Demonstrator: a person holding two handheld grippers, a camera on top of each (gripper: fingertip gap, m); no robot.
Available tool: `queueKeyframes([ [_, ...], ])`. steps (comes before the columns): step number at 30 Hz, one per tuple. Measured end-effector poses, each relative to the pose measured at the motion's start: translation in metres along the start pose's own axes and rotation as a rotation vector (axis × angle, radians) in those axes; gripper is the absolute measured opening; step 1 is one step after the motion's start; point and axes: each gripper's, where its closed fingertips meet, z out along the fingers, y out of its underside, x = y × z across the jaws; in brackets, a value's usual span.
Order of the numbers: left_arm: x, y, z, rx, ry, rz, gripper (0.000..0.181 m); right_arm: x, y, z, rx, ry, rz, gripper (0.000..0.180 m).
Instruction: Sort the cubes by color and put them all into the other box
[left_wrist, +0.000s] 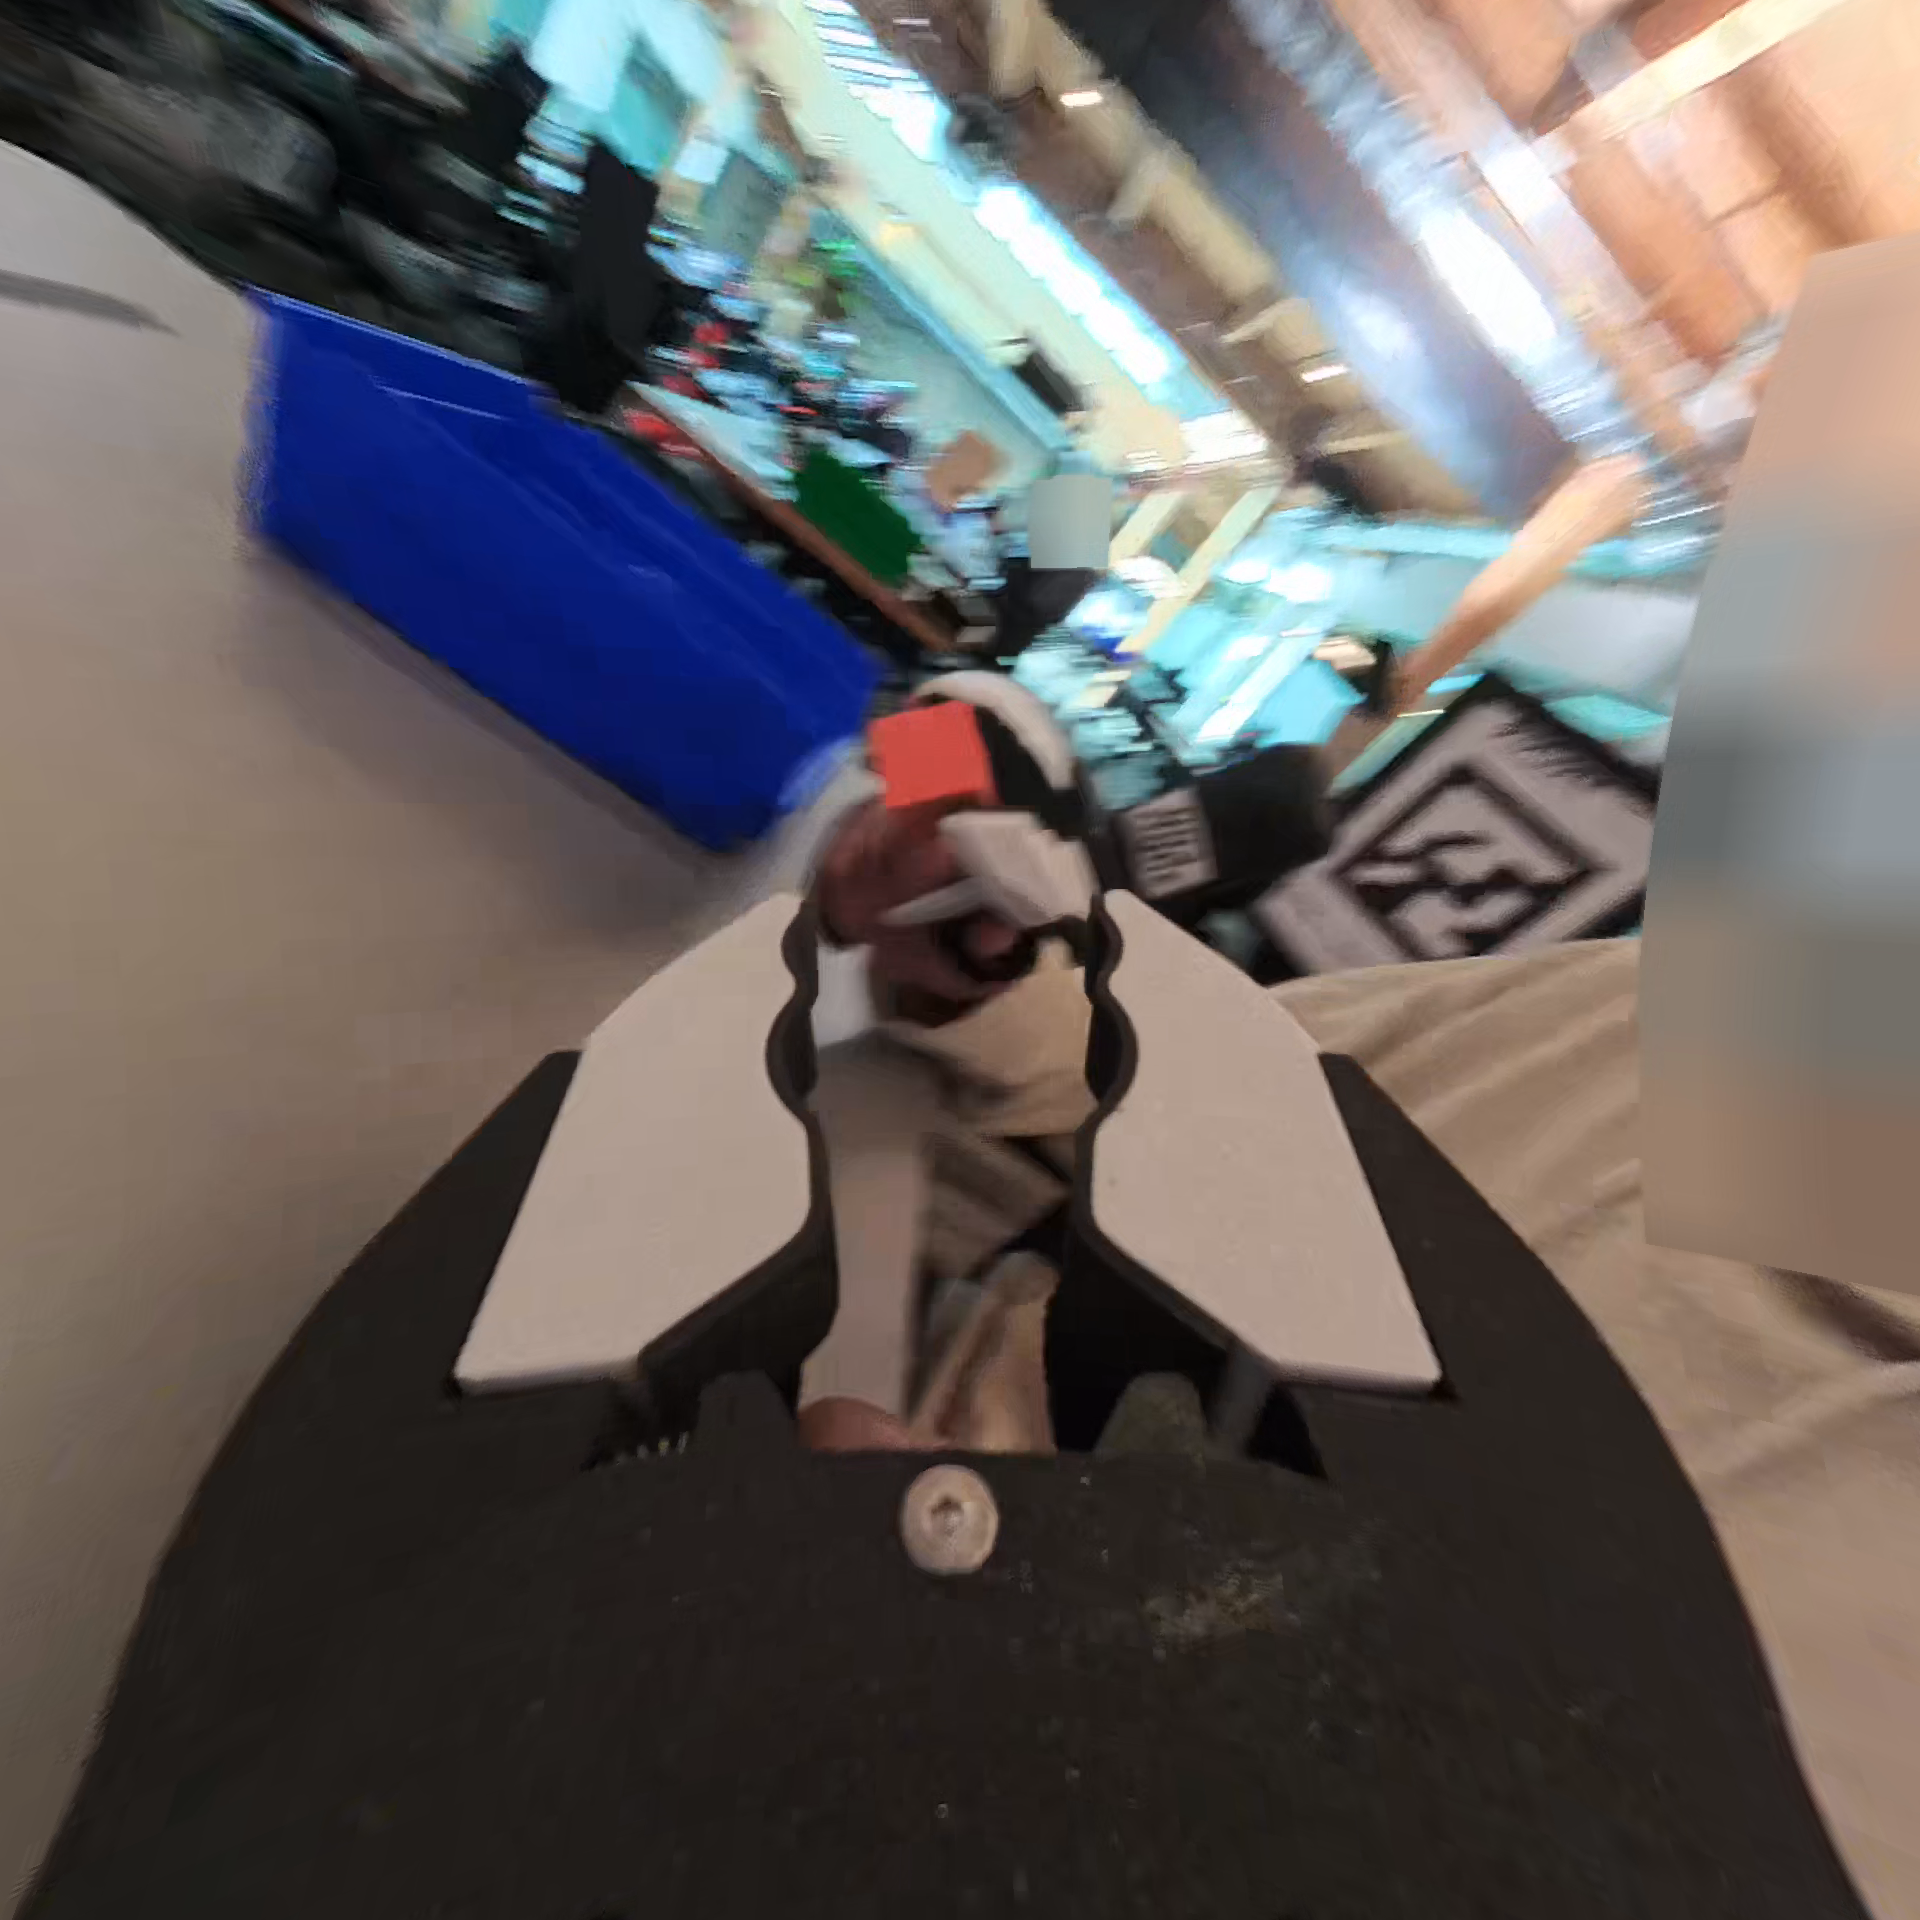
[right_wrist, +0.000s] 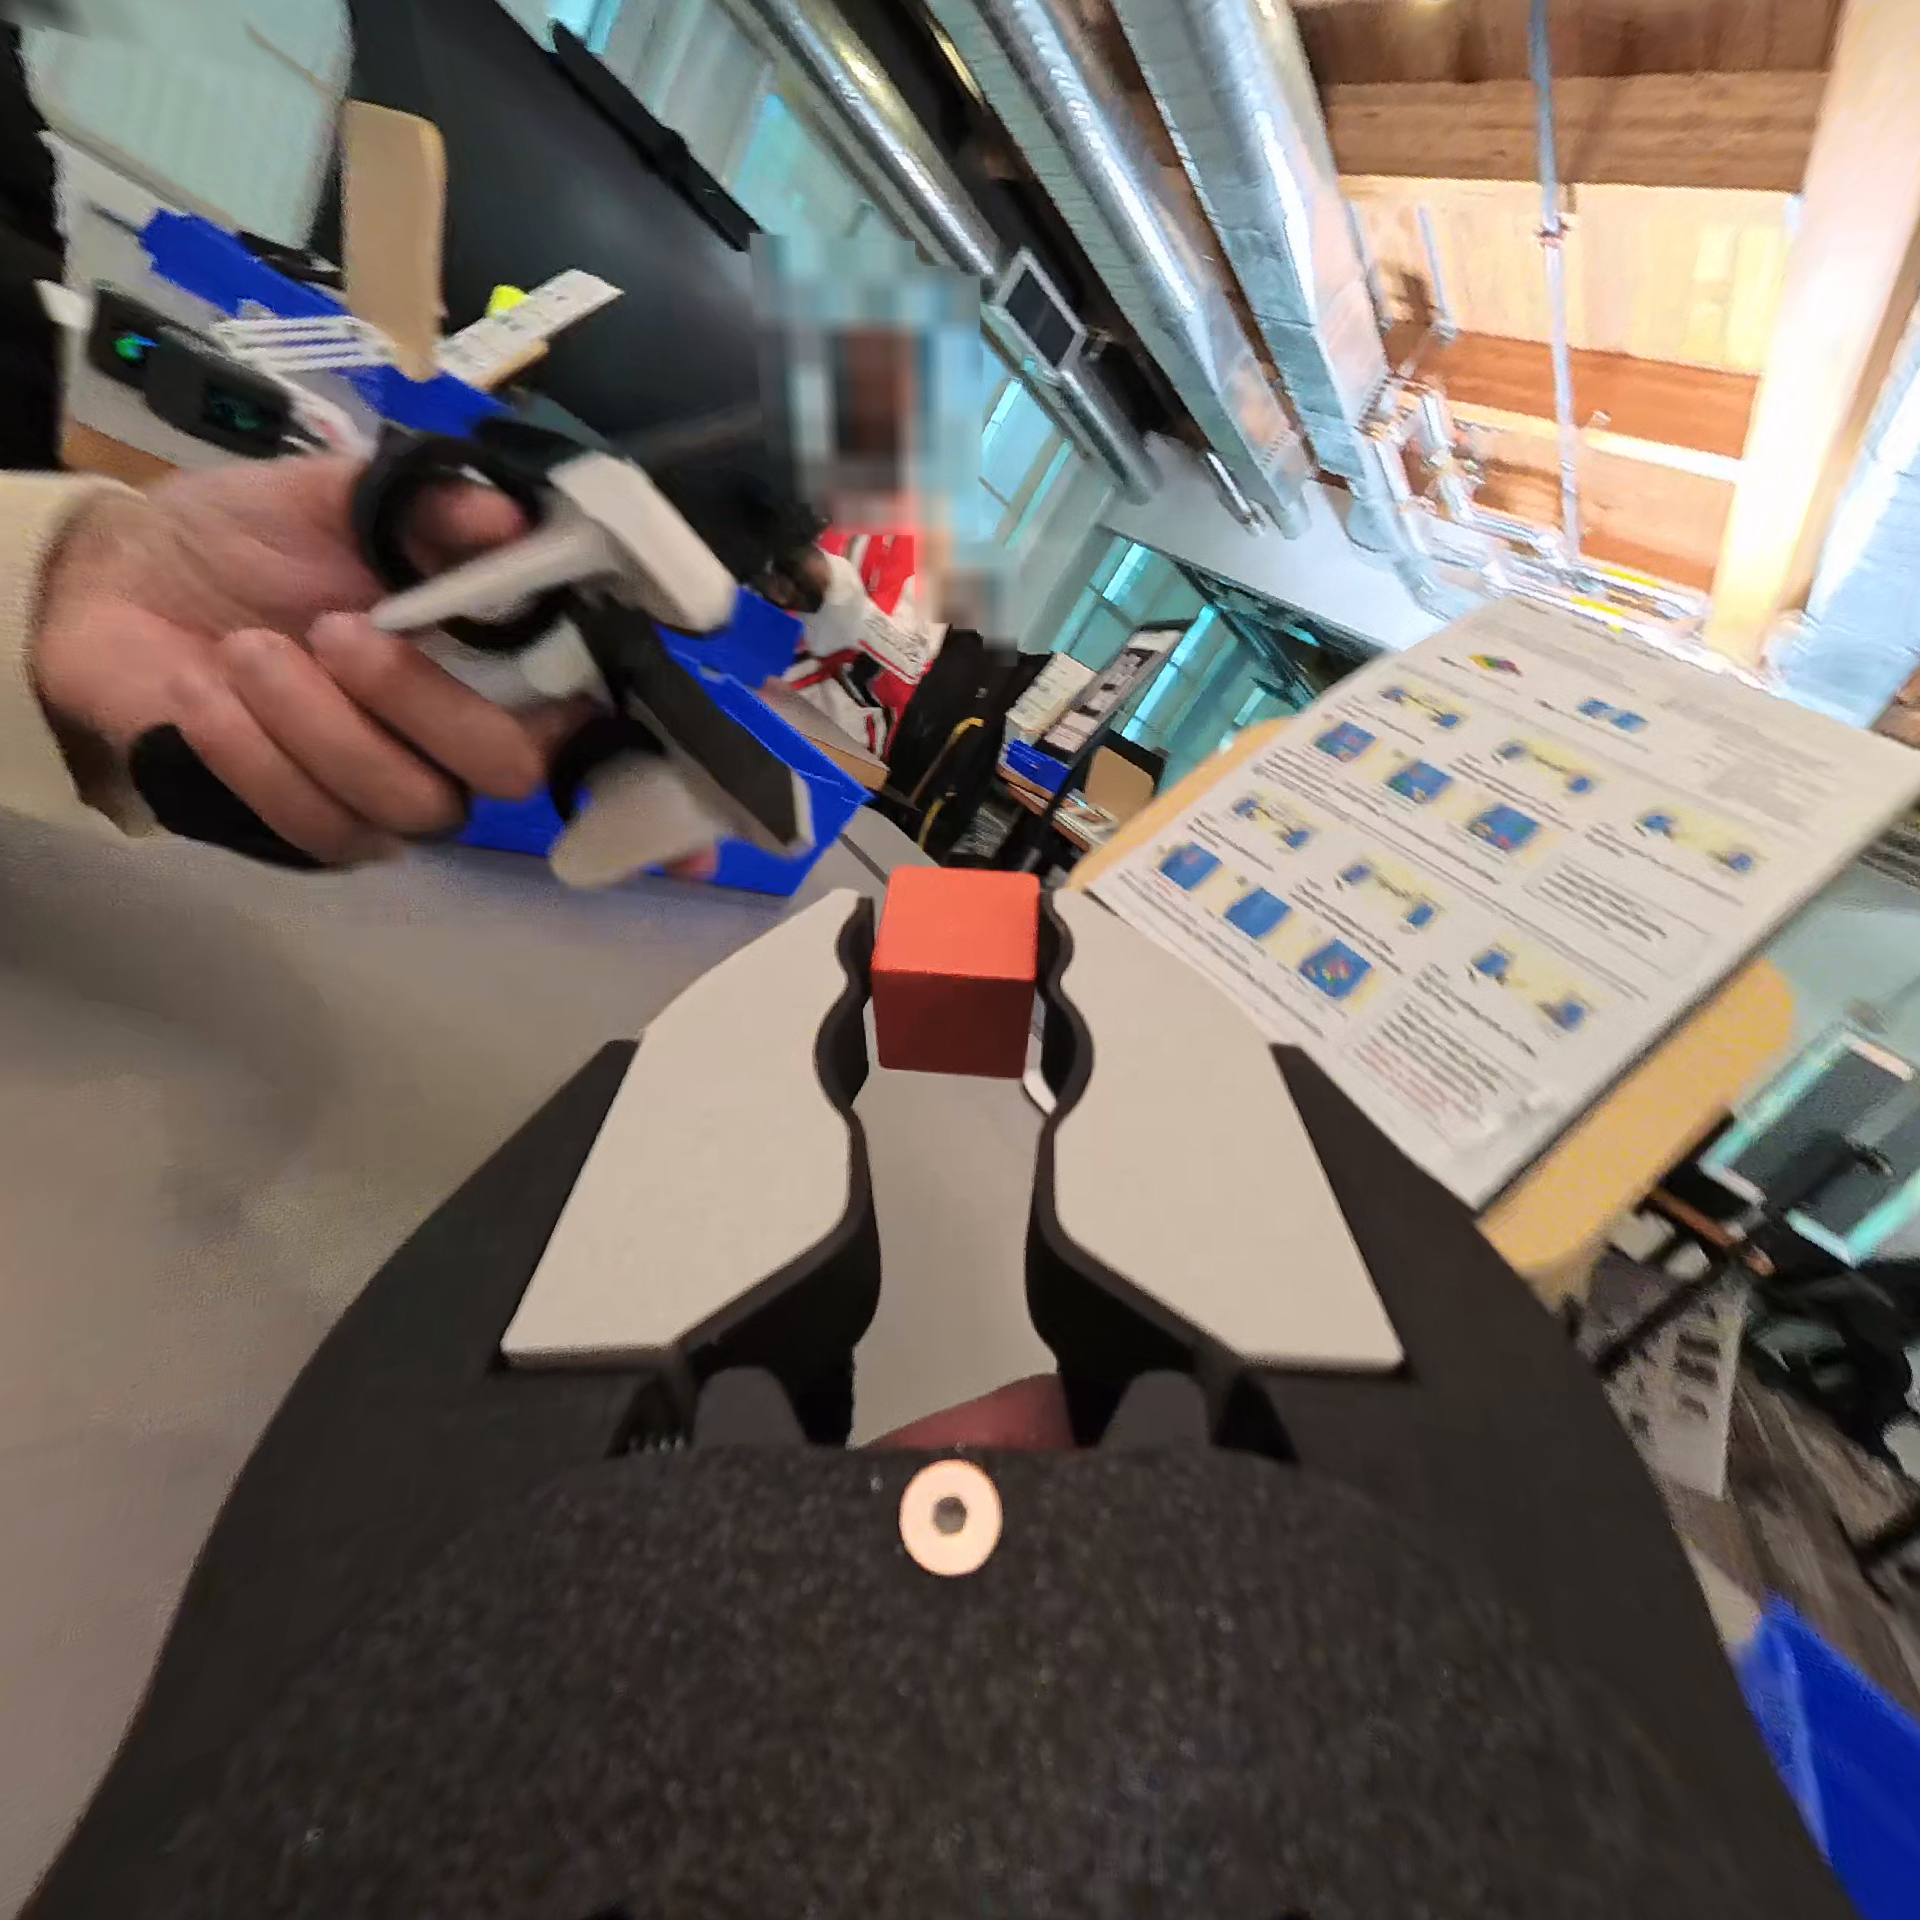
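Note:
My right gripper (right_wrist: 954, 916) is shut on a red-orange cube (right_wrist: 956, 977), which it holds between its fingertips in the air above the grey table (right_wrist: 260, 1091). The same cube (left_wrist: 930, 753) shows in the left wrist view, in the far-off right gripper (left_wrist: 977, 831), just right of a blue box (left_wrist: 520, 561). My left gripper (left_wrist: 951, 925) is open and empty. In the right wrist view a hand (right_wrist: 239, 665) holds the left gripper (right_wrist: 707, 821) in front of the blue box (right_wrist: 774, 634). The boxes' insides are hidden.
A board with a printed instruction sheet (right_wrist: 1507, 883) stands at the right of the table. A second blue box's corner (right_wrist: 1839, 1766) shows at the lower right. A beige sleeve (left_wrist: 1455, 1143) fills the right side of the left wrist view. Both views are tilted and blurred.

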Motion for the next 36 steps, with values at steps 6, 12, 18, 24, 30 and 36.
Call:
queueKeyframes([
  [6, -0.067, 0.032, -0.091, 0.072, -0.934, 0.420, 0.041, 0.002, 0.039, -0.061, -0.180, 0.166, 0.083, 0.029],
  [12, -0.072, 0.051, -0.087, 0.014, -0.987, 0.480, 0.038, 0.021, 0.043, -0.066, -0.244, 0.239, 0.121, 0.029],
  [18, -0.077, 0.062, -0.083, -0.073, -0.987, 0.504, 0.038, 0.139, 0.058, -0.098, -0.413, 0.461, 0.122, 0.029],
  [24, -0.064, 0.061, -0.073, -0.064, -0.930, 0.527, 0.038, 0.306, 0.215, -0.140, -0.887, 0.630, 0.485, 0.029],
  [30, -0.064, 0.069, -0.074, -0.109, -0.954, 0.593, 0.037, 0.324, 0.318, -0.168, -1.347, 0.623, 0.569, 0.030],
  [36, -0.066, 0.073, -0.073, -0.120, -0.910, 0.561, 0.037, 0.328, 0.341, -0.183, -1.584, 0.631, 0.388, 0.030],
])
